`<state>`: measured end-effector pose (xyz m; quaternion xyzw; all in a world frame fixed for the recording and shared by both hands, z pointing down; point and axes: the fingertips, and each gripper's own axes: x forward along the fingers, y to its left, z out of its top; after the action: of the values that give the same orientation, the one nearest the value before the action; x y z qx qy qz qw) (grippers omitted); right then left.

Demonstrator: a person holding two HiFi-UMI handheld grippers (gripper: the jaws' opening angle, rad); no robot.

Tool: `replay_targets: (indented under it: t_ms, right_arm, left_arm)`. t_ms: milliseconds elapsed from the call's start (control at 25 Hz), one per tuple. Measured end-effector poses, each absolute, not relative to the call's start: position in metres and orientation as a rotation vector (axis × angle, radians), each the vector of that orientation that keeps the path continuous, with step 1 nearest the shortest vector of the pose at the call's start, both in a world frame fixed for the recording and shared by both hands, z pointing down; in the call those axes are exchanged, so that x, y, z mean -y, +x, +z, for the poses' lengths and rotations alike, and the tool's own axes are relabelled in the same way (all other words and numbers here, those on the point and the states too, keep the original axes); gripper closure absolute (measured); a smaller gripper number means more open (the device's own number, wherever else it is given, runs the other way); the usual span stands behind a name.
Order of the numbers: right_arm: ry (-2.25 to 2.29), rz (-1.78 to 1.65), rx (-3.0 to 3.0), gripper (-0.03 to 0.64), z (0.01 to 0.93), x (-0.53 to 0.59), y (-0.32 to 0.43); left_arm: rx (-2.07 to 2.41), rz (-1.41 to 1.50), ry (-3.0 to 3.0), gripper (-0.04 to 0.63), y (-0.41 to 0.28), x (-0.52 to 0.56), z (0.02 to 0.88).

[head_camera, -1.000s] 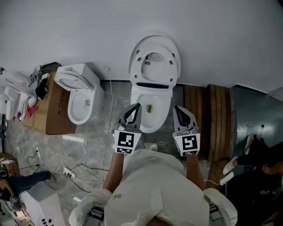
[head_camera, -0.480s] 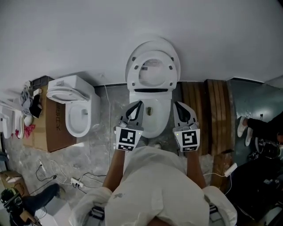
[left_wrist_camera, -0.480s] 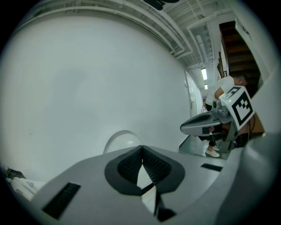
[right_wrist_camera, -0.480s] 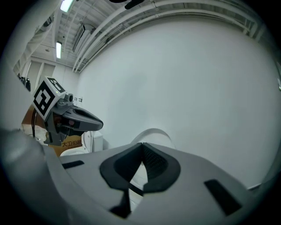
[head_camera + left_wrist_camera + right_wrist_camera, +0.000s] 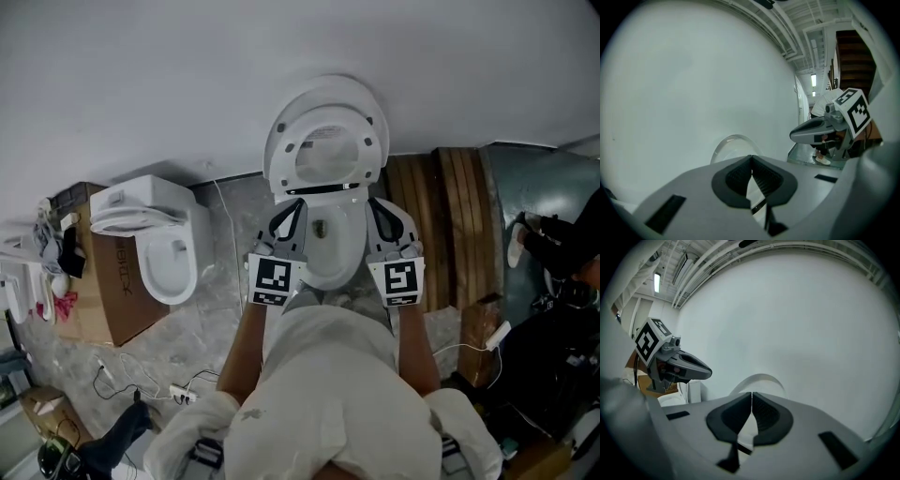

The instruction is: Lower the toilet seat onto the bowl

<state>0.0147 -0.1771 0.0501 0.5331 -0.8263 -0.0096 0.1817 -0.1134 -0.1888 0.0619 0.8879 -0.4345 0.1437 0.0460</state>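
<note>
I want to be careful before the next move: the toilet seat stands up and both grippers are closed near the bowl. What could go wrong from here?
The seat stands upright, and both the left gripper and right gripper are shut and empty; pushed with closed tips, it could slip and slam onto the bowl. The lid right behind may fall with it.

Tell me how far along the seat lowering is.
Done: nothing yet; the toilet seat stands raised against its lid, off the bowl. In hand: left gripper and right gripper hover beside the bowl, fingers shut, empty. Left: reach the seat and lower it.
</note>
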Motion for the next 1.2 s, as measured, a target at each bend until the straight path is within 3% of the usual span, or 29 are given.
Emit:
replay_targets:
  t_ms: [800, 1200]
  right_arm:
    - [1.292, -0.126, 2.332, 0.554, 0.097, 0.283, 0.006]
    - [1.15, -0.147, 2.337, 0.489, 0.133, 0.325, 0.018]
  left_arm:
    - [1.428, 0.474, 2.634, 0.578, -0.1, 0.277, 0.097]
    - [1.534, 0.471, 2.528, 0.578, -0.079, 0.305, 0.116]
